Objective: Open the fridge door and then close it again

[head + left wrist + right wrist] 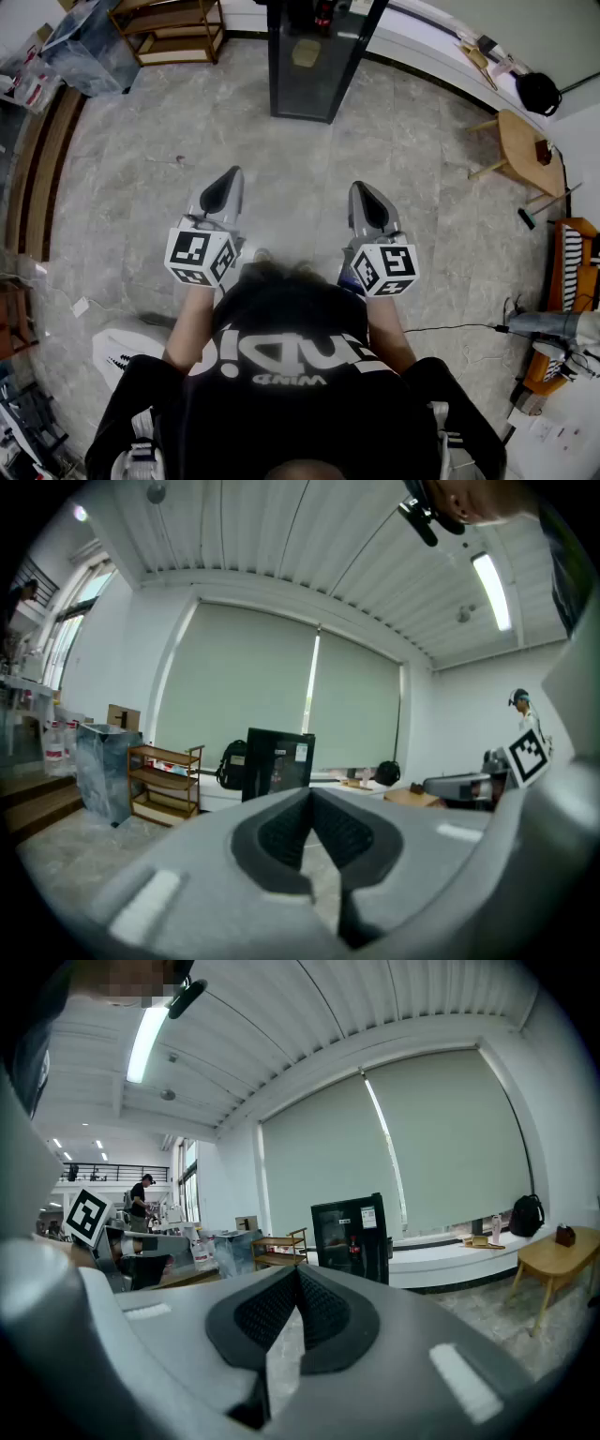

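The fridge [314,58] is a small black cabinet with a glass door, standing at the far side of the floor with its door closed. It also shows in the left gripper view as the fridge [277,761] and in the right gripper view as the fridge [351,1236]. My left gripper [225,187] and right gripper [367,197] are held side by side well short of it, both pointing toward it. Both are shut with nothing between the jaws; their tips meet at the left gripper [310,794] and the right gripper [297,1270].
A wooden shelf unit [173,28] stands left of the fridge beside a wrapped grey box [89,45]. A white ledge [441,58] runs behind the fridge. A round wooden table [527,148] stands at the right. Marble floor [291,169] lies between me and the fridge.
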